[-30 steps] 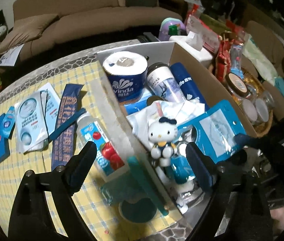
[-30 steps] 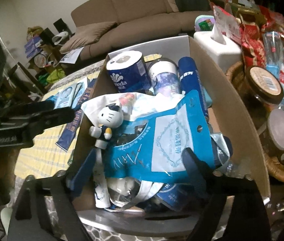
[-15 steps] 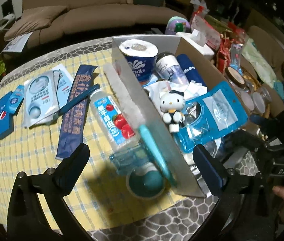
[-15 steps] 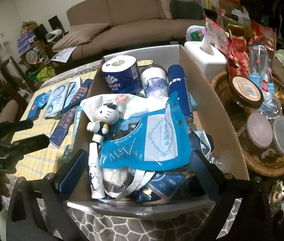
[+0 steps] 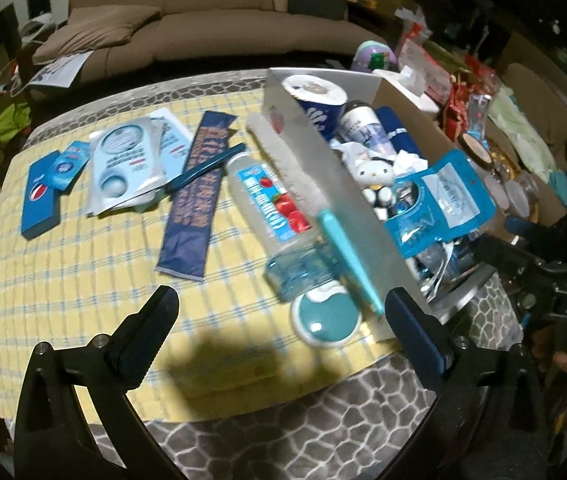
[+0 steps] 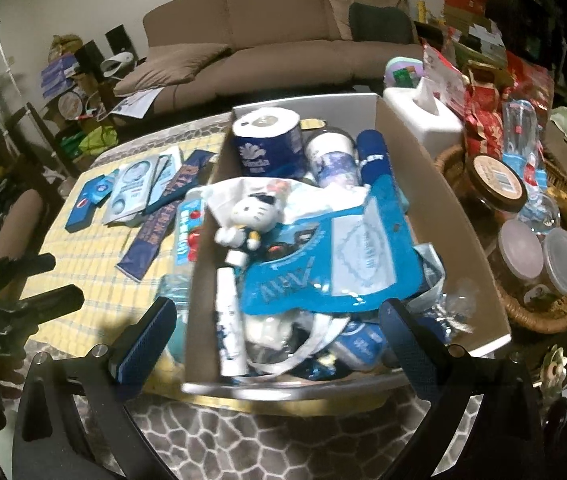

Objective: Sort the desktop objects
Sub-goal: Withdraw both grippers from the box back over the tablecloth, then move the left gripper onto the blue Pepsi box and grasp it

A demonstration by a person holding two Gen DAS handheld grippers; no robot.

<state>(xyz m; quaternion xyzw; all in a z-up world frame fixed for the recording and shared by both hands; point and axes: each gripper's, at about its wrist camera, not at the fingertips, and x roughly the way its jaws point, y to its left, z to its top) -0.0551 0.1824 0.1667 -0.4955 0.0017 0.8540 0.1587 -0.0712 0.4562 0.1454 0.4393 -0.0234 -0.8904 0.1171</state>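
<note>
**Inspector A:** The left tool (image 5: pixel 279 312) hangs wide and empty above the table (image 5: pixel 83 280), near the clear drink bottle (image 5: pixel 271 208) that lies on its side just beside the cardboard box (image 5: pixel 323 168). The right tool (image 6: pixel 275 320) is likewise spread wide, holding nothing, over the near end of that box.

**Inspector B:** Handling of the bottle?

**Inspector A:** Judged light and fairly stiff, smooth plastic, likely slippery and inclined to roll. The labelled mid-body, taken across its width, looks the safest hold. The label is blue with red fruit; the cap end points toward the camera.

**Inspector B:** Other loose items?

**Inspector A:** The dark blue sachet (image 5: pixel 193 196) and the pale face-mask packets (image 5: pixel 123 164) lie flat on the yellow checked cloth; thin, limp, best pinched at an edge. The blue Pepsi box (image 5: pixel 41 196) looks rigid. Inside the box, the blue pouch (image 6: pixel 323 260) lies on top, soft and crinkly, next to a cat figurine (image 6: pixel 247 220).
</note>
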